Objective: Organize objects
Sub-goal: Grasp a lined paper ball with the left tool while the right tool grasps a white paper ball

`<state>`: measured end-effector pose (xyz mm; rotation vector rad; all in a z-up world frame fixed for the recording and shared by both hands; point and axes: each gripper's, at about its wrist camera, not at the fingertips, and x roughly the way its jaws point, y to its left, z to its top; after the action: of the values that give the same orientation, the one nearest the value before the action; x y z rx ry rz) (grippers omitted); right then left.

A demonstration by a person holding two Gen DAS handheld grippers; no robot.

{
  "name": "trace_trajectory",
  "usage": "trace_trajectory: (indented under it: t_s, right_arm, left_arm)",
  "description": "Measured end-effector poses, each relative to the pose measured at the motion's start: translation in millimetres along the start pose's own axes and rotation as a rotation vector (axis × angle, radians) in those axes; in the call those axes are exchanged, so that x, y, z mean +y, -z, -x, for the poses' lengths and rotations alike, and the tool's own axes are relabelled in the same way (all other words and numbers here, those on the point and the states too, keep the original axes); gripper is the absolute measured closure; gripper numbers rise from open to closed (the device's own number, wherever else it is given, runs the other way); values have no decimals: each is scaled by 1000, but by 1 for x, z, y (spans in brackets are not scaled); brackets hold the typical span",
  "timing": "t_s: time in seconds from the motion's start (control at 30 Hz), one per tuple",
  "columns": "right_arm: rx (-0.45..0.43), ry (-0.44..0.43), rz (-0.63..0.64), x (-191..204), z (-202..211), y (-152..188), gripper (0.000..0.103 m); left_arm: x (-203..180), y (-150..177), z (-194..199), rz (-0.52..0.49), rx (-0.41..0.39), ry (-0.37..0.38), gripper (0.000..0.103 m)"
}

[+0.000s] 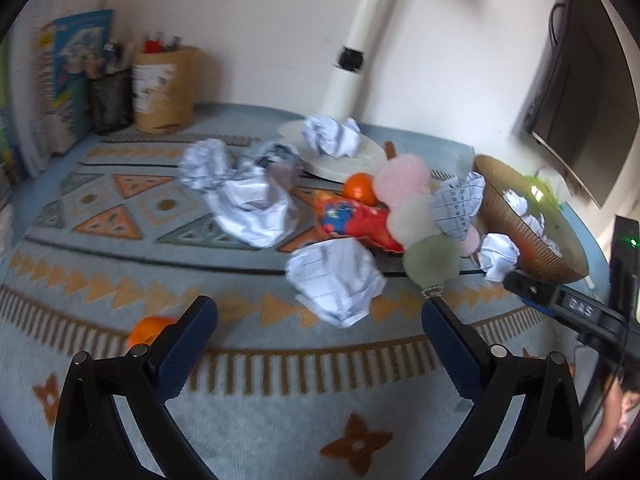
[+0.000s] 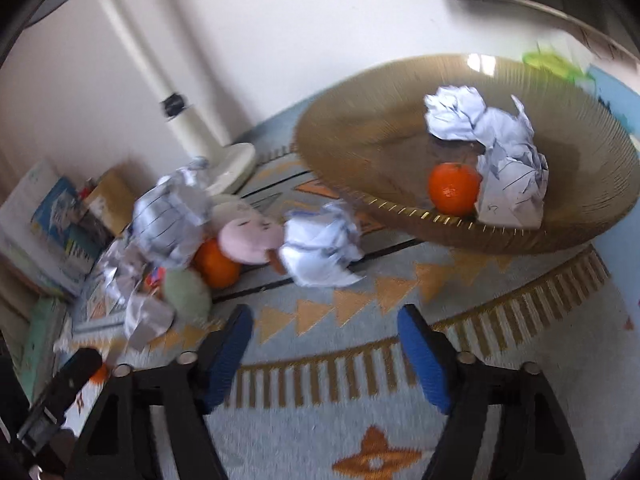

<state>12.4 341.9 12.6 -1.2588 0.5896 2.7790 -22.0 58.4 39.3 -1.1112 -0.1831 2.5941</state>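
crumpled paper balls (image 1: 256,204) litter the patterned rug (image 1: 120,288); two more (image 2: 496,152) sit with an orange (image 2: 454,193) in the woven basket (image 2: 360,136). left gripper (image 1: 320,322) and right gripper (image 2: 325,326) both hang spread apart, empty, over the rug.

both views are fairly bright, lit by soft daylight with no hard shadows; only faint, diffuse shade sits under the crumpled paper balls (image 1: 336,280). a small glare spot shines on the far rim of the woven bowl (image 2: 478,62), and a green indicator light (image 1: 633,243) glows at the right edge of the left wrist view. motion blur smears both pictures, strongest on the patterned rug (image 2: 320,380) and the plush toy (image 1: 416,216). fisheye distortion bends the pale wall (image 1: 260,20) and the edges, and black vignetting fills the corners.
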Motion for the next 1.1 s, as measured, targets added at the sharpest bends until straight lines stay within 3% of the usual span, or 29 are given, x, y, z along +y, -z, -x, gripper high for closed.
trace_trajectory:
  t_s: [0.23, 0.3, 0.37, 0.43, 0.5, 0.77, 0.93, 1.1]
  right_arm:
    - [28, -30, -21, 6, -27, -24, 31]
    - [24, -30, -5, 6, -35, -26, 31]
    - [17, -34, 20, 9, -36, -28, 38]
    - [24, -42, 28, 9, -37, -27, 54]
    - [27, -63, 32, 10, -35, -26, 56]
    - [-15, -102, 115, 21, 4, 8, 56]
    - [-53, -49, 211, 31, 38, 42, 56]
    - [-72, 2, 272, 32, 49, 59, 56]
  left_arm:
    - [-6, -14, -37, -27, 45, -33, 5]
    - [-6, -14, -45, -22, 71, -21, 20]
    - [-5, -13, -49, -15, 91, -6, 27]
    - [-2, -13, -51, 0, 93, 7, 36]
    - [-1, -12, -49, 5, 86, 24, 46]
    - [-16, 11, -6, -37, 15, 70, 47]
    - [-38, 35, 20, -97, -38, 82, 47]
    - [-47, 45, 23, -138, -60, 28, 46]
